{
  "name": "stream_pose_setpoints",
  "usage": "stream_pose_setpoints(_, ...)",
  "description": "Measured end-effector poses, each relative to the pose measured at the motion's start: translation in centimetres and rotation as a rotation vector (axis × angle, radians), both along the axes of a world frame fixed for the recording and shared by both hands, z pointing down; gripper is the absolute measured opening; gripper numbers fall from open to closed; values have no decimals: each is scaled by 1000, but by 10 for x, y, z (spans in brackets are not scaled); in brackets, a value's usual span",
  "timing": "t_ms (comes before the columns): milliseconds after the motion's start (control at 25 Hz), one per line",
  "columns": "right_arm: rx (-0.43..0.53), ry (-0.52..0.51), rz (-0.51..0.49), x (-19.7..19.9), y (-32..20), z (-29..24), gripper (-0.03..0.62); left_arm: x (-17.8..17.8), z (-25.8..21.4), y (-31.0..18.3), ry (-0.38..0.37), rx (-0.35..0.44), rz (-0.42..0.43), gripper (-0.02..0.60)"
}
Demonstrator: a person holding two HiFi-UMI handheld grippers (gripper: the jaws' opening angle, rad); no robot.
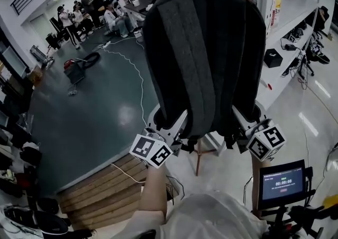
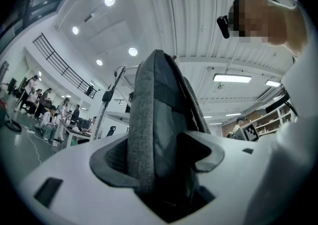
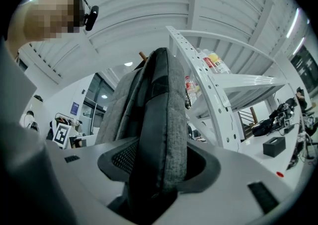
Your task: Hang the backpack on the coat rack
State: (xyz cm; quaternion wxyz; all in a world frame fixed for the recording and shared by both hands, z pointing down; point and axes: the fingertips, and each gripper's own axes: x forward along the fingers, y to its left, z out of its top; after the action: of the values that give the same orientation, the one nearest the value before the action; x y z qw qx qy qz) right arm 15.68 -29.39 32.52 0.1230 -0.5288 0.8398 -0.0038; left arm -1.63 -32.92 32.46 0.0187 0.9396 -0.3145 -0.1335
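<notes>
Left gripper (image 2: 155, 157), right gripper (image 3: 158, 162) clamp backpack (image 1: 203, 48); only head view shows timer screen (image 1: 283, 182).

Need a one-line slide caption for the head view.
Left tongs and right tongs clamp the bottom corners of a dark grey backpack held upright.

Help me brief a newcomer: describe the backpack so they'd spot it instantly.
Left of the white shelving unit, central in the head view, the left gripper and right gripper clamp the backpack low down. It's the only big grey fabric bag.
</notes>
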Motion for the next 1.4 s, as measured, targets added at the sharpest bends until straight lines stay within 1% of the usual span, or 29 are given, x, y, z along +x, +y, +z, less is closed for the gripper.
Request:
stream_pose_setpoints(80,-22,17,16,-2,-3,-3,230,0,-1,-3,0,-32,-4,302)
stream_pose_setpoints(200,-41,30,4,-4,-7,-5,230,-2,-2,-8,5,-72,-1,299)
stream_pose_setpoints(320,-64,24,-2,-5,-6,-9,230,-3,-5,-10,-5,-115,8,295)
stream_pose_setpoints(480,-118,4,0,-6,-4,-15,230,-1,-10,-11,-22,-169,19,293)
stream_pose_setpoints(640,-170,15,10,0,-10,-7,230,6,-3,-17,-33,-222,45,293)
stream_pose_setpoints(760,-166,11,3,0,-15,1,230,6,2,-17,-35,-206,44,293)
stream_pose_setpoints(880,-96,18,36,1,-15,5,230,4,4,-15,-34,-158,29,293)
stream_pose_setpoints(1000,-40,7,44,5,-15,13,230,5,10,-14,-20,-137,49,293)
stream_pose_setpoints(1400,-7,-14,34,9,-8,20,230,4,18,-7,21,-114,58,295)
